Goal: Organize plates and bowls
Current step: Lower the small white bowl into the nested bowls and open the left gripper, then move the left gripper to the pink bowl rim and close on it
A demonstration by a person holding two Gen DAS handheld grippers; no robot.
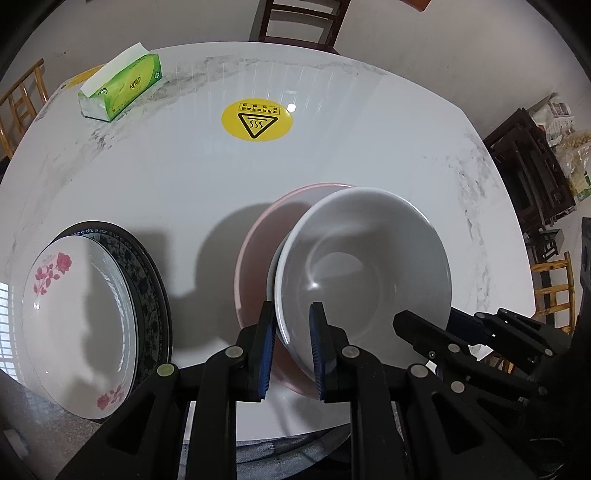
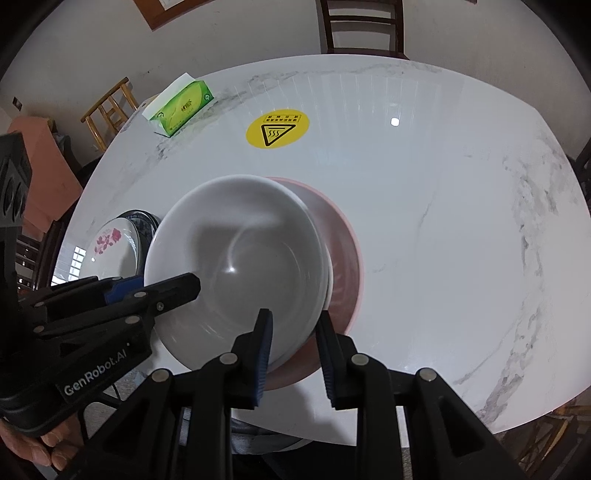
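Note:
A white bowl (image 1: 369,258) (image 2: 236,258) sits tilted inside a wider pink bowl (image 1: 255,243) (image 2: 343,258) near the table's front edge. A second pale rim shows just under it. My left gripper (image 1: 291,325) is shut on the white bowl's near-left rim, one pad inside and one outside. My right gripper (image 2: 293,325) straddles the near-right rim in the same way and looks shut on it. Each gripper's fingers also show in the other view, the right one's fingers (image 1: 413,328) and the left one's fingers (image 2: 177,288). A rose-patterned white plate (image 1: 74,295) (image 2: 110,240) lies on a dark patterned plate (image 1: 147,280) to the left.
The marble table (image 1: 332,147) carries a green tissue box (image 1: 122,88) (image 2: 181,109) at the far left and a yellow warning sticker (image 1: 256,120) in the middle. A dark chair (image 1: 299,22) stands behind the table. Wooden chairs (image 2: 107,107) stand at its sides.

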